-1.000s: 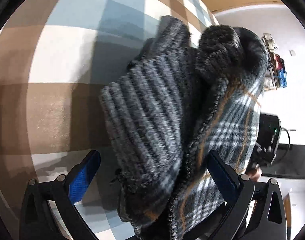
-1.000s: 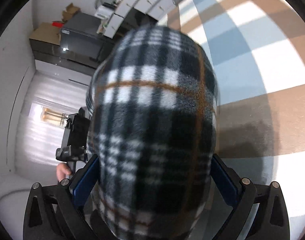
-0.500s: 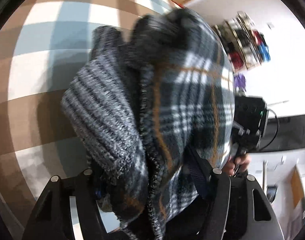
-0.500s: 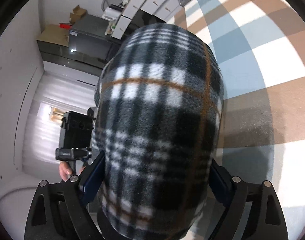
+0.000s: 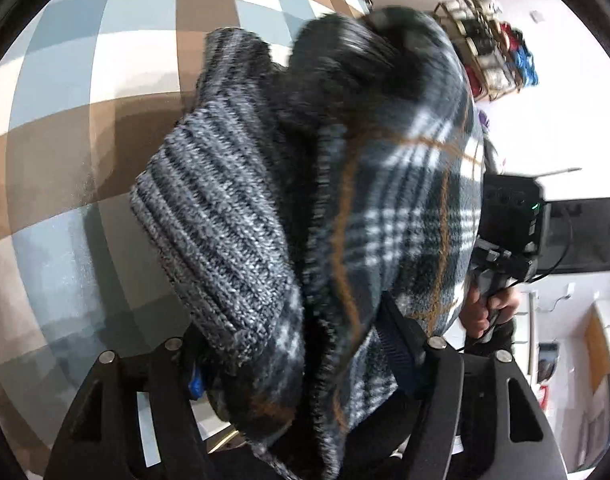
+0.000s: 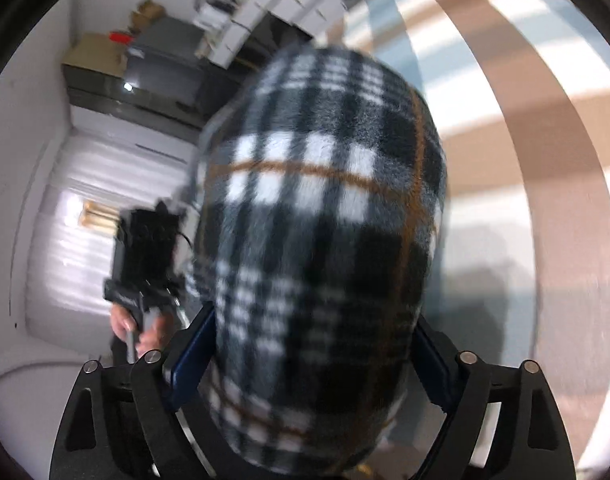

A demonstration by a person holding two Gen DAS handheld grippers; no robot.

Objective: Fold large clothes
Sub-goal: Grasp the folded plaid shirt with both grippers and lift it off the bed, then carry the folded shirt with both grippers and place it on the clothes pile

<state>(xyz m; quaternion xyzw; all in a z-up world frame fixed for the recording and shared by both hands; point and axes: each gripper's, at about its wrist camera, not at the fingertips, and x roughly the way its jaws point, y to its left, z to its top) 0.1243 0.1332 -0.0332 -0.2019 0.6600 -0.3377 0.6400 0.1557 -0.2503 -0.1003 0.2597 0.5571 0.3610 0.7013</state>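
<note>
your left gripper [image 5: 293, 360] and right gripper [image 6: 305, 356] each clamp a bunched fold of the plaid fleece garment [image 6: 321, 216] above the checked cloth [image 5: 105, 80], the left jaws having just eased slightly wider.

The left gripper [image 5: 293, 354] is clamped on a thick bunch of plaid fleece [image 5: 401, 200], its jaws having just opened a little; a grey ribbed knit cuff [image 5: 221, 216] hangs left of the plaid. Beyond the fleece's right edge, a hand [image 5: 487, 310] grips the other gripper's handle. Checked cloth [image 5: 85, 80] lies behind.
</note>
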